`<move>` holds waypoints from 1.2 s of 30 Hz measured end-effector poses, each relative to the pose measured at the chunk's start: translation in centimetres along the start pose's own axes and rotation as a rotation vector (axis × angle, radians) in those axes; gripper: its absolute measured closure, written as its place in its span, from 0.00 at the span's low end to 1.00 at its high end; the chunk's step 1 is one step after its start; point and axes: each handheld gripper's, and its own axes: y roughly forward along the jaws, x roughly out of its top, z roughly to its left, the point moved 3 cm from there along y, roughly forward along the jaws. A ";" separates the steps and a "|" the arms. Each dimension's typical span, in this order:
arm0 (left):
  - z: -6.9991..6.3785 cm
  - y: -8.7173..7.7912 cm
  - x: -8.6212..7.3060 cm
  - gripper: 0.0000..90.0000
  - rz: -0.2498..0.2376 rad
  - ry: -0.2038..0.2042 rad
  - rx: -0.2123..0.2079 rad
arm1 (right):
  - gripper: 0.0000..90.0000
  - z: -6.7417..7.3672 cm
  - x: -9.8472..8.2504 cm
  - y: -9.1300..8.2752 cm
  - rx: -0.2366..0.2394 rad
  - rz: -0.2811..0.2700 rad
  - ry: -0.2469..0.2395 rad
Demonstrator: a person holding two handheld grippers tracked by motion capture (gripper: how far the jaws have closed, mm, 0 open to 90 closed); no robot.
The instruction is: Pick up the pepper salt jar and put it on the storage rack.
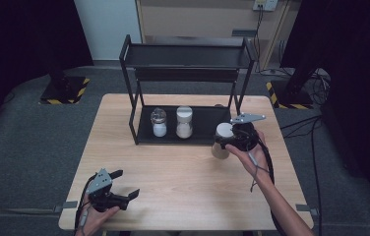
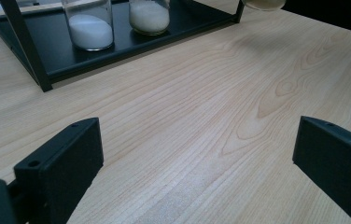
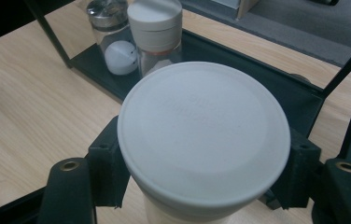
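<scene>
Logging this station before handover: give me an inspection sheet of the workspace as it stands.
Surface: light wooden table, bare in front.
Job's things: white-lidded jar in the right gripper, near the black rack; two jars on its lower shelf.
Clutter: nothing seen.
Grippers: right clamped on the jar; left gripper open, low over the table.
Cables: one trails from each gripper; more on the floor at right.
Surroundings: grey floor, dark curtains, hazard-striped stand bases.

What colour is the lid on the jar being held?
The lid is plain white, seen best in the right gripper view.
</scene>
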 end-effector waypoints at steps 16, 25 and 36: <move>0.0 0.0 0.0 0.01 0.001 -0.002 0.001 | 0.38 -1.1 1.9 2.2 -0.048 0.021 0.018; 0.0 0.0 0.0 0.01 0.000 -0.005 0.001 | 0.38 -1.3 3.3 3.9 -0.069 0.019 0.017; 0.1 -0.1 -0.1 0.01 -0.002 -0.006 0.002 | 0.38 -1.6 4.4 6.2 -0.091 0.008 0.017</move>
